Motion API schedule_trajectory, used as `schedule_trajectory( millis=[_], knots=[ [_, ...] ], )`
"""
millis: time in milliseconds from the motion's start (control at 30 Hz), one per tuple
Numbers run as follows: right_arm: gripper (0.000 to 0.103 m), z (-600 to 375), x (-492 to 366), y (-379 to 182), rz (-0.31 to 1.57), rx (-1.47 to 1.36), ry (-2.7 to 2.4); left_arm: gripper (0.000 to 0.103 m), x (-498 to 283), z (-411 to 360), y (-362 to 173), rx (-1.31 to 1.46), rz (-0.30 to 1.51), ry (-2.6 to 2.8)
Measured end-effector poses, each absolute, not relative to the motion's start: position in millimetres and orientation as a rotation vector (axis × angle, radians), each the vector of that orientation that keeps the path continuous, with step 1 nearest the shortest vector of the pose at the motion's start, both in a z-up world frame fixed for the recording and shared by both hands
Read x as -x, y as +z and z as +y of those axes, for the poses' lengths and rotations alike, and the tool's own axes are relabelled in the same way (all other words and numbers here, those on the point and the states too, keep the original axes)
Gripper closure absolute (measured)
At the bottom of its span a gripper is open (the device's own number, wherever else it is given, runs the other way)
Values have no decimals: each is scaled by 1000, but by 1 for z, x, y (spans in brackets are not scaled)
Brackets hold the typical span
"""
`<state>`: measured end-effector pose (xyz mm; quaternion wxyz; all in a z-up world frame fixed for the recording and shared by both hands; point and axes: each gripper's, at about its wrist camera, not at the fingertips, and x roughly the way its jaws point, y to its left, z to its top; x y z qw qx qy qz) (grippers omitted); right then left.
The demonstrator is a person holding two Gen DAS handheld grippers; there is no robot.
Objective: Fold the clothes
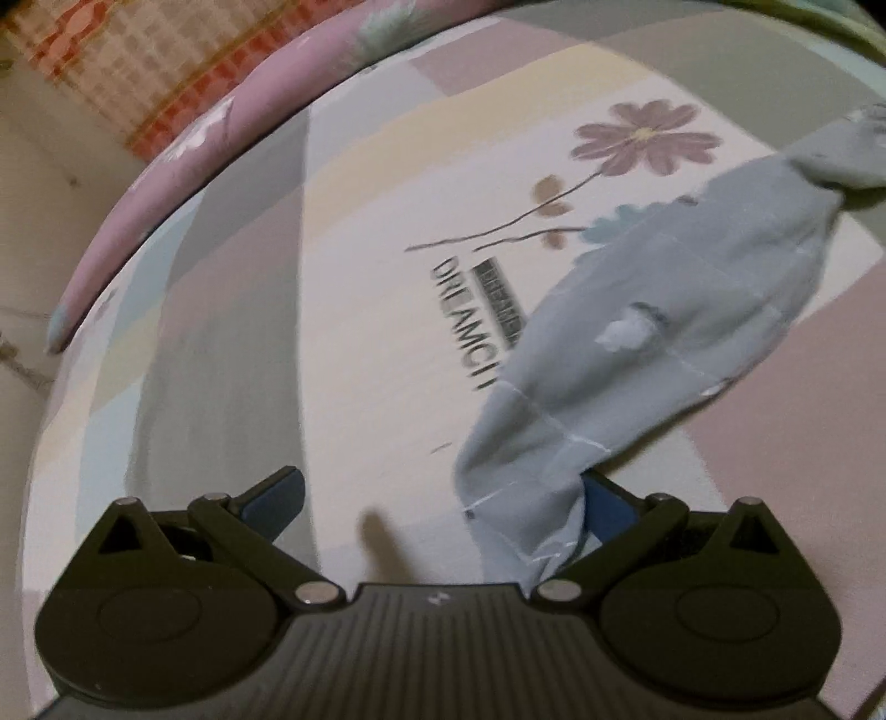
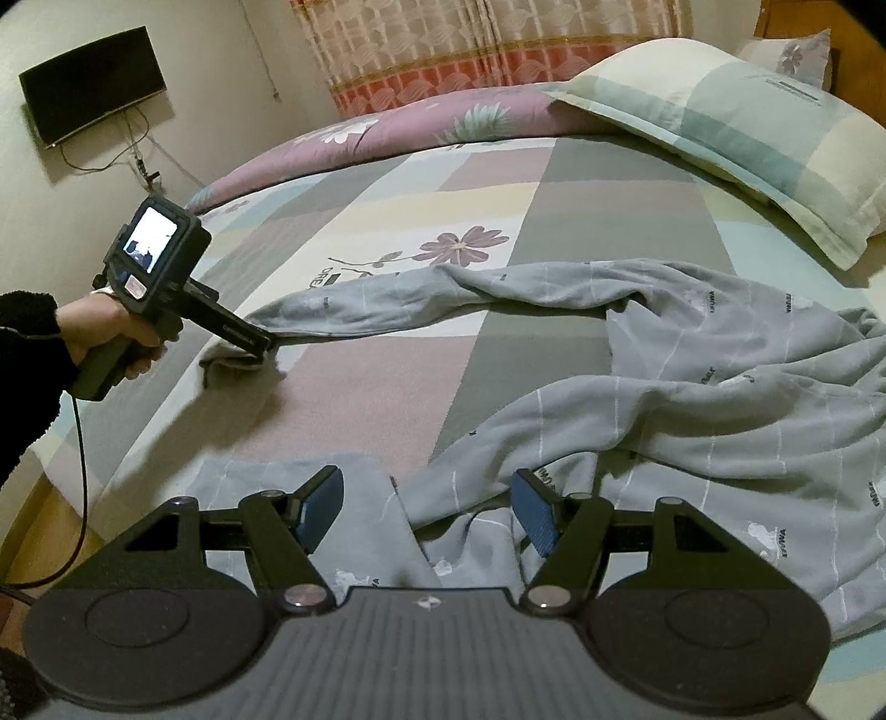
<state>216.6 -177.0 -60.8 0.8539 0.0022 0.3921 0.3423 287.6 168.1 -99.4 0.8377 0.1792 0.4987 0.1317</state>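
A grey long-sleeved garment [image 2: 720,399] with thin white lines lies rumpled on the bed, its body at the right. One sleeve [image 2: 376,304] stretches left across the sheet. My left gripper [image 1: 443,498] is open at the sleeve's cuff end; the sleeve [image 1: 653,310] drapes against its right finger [image 1: 606,501]. In the right wrist view the left gripper [image 2: 260,343] sits at the cuff, held in a hand. My right gripper [image 2: 426,509] is open just above the garment's near edge, with grey cloth [image 2: 360,531] below and between its fingers.
The bed sheet [image 2: 443,183] is patchwork with a flower print. A pillow [image 2: 747,127] lies at the far right, a purple duvet [image 2: 387,124] along the far edge. A wall TV [image 2: 94,83] and curtain [image 2: 470,50] are behind. The bed's left edge is near.
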Motion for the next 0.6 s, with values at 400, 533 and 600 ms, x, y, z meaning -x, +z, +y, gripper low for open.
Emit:
schedule_trajectory(
  millis=[400,533,600],
  knots=[
    [30,-172,-216,-58,823,24,700,1,-298,187,-102,-494,1019,401],
    [30,-171,-218,-60,828,23,700,0,-296,195,-101,-448,1076,303],
    [30,-170,-220,-61,831,27,702,0,-298,202,-98,-478,1057,358]
  ],
)
